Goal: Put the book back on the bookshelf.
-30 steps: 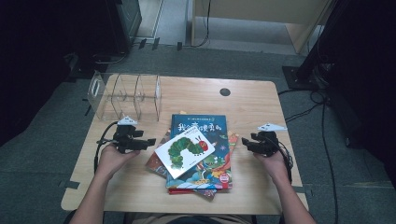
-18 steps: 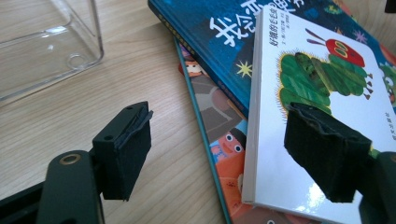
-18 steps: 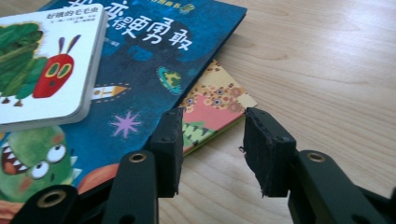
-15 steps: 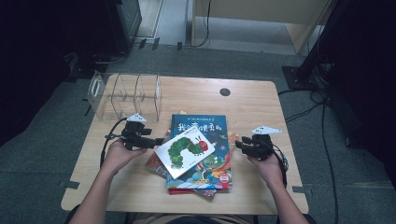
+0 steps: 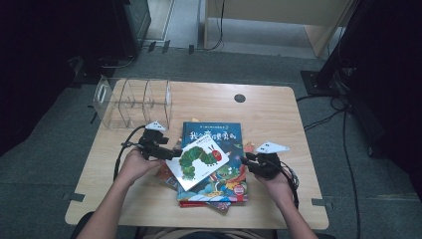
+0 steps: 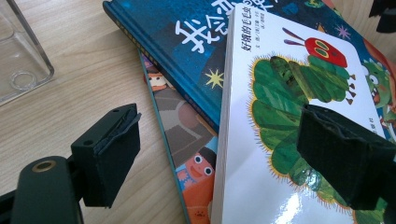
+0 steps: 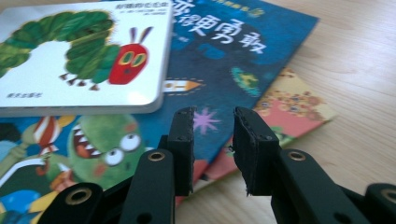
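A white caterpillar board book (image 5: 198, 160) lies tilted on top of a stack of picture books, above a dark blue book (image 5: 211, 132). My left gripper (image 5: 169, 151) is at the white book's left edge. In the left gripper view its jaws have just been opening and stand wide (image 6: 229, 158), one over the bare wood and one over the white cover (image 6: 280, 93), with no pad pressing on it. My right gripper (image 5: 247, 160) hovers at the stack's right side. Its jaws (image 7: 212, 116) have just been closing to a narrow gap with nothing between them, above the blue book (image 7: 243, 51).
A clear acrylic rack (image 5: 132, 102) with upright dividers stands at the table's back left. A green-monster book (image 7: 93, 144) and an orange one (image 7: 289, 98) stick out under the blue book. The wooden table (image 5: 268, 107) has a round cable hole (image 5: 240, 98) at the back.
Both hands have moved inward toward the book stack, the left to the right and the right to the left. The books have not moved.
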`<state>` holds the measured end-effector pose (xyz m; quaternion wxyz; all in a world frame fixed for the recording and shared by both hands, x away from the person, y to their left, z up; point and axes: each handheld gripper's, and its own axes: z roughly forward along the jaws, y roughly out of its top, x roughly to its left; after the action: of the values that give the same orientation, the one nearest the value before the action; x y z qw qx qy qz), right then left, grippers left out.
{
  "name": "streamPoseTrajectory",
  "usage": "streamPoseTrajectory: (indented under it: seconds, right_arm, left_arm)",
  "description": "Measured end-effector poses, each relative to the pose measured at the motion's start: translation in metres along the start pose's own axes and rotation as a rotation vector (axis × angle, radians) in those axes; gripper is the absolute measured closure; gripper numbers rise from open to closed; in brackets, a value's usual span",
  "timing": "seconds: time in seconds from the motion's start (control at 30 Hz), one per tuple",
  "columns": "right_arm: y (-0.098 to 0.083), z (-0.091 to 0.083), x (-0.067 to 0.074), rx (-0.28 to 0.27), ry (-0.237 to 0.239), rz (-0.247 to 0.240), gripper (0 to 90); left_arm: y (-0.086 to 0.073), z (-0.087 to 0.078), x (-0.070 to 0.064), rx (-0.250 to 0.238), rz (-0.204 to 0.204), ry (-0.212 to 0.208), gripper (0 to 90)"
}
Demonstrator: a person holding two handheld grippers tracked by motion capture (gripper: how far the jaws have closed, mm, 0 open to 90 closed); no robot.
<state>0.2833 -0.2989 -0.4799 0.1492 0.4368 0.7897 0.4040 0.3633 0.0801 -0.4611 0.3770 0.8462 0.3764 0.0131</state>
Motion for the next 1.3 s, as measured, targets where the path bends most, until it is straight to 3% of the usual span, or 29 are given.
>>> streamPoseTrajectory:
  seconds: [0.17,0.2,0.33,0.73,0.93,1.03,1.17,1.3]
  right_arm:
    - [-0.001,0.002,0.010,-0.009,0.028,-0.007,73.2]
    - [0.000,0.003,0.013,-0.013,0.034,-0.023,75.1]
    - [0.001,0.007,0.018,-0.013,0.051,-0.021,81.4]
    - [0.003,0.014,0.024,-0.026,0.080,-0.038,89.8]
    - [0.004,0.021,0.031,-0.005,0.110,-0.061,90.0]
    - [0.003,0.026,0.035,0.009,0.128,-0.069,90.0]
    - [0.002,0.031,0.038,0.023,0.141,-0.083,90.0]
    - [0.001,0.032,0.036,0.019,0.159,-0.068,90.0]
  left_arm:
    - [0.001,0.003,-0.004,0.005,0.011,-0.020,14.2]
    - [0.001,0.004,-0.006,0.003,0.010,-0.052,15.0]
    - [0.001,0.005,-0.009,0.014,0.041,-0.034,16.0]
    - [-0.002,0.005,-0.014,0.020,0.019,-0.057,16.4]
    - [-0.003,0.007,-0.015,0.023,0.026,-0.055,16.5]
    - [-0.005,0.009,-0.017,0.050,0.052,-0.015,16.5]
    - [-0.006,0.011,-0.017,0.053,0.039,-0.033,16.5]
    - [-0.007,0.012,-0.015,0.058,0.022,-0.036,16.5]
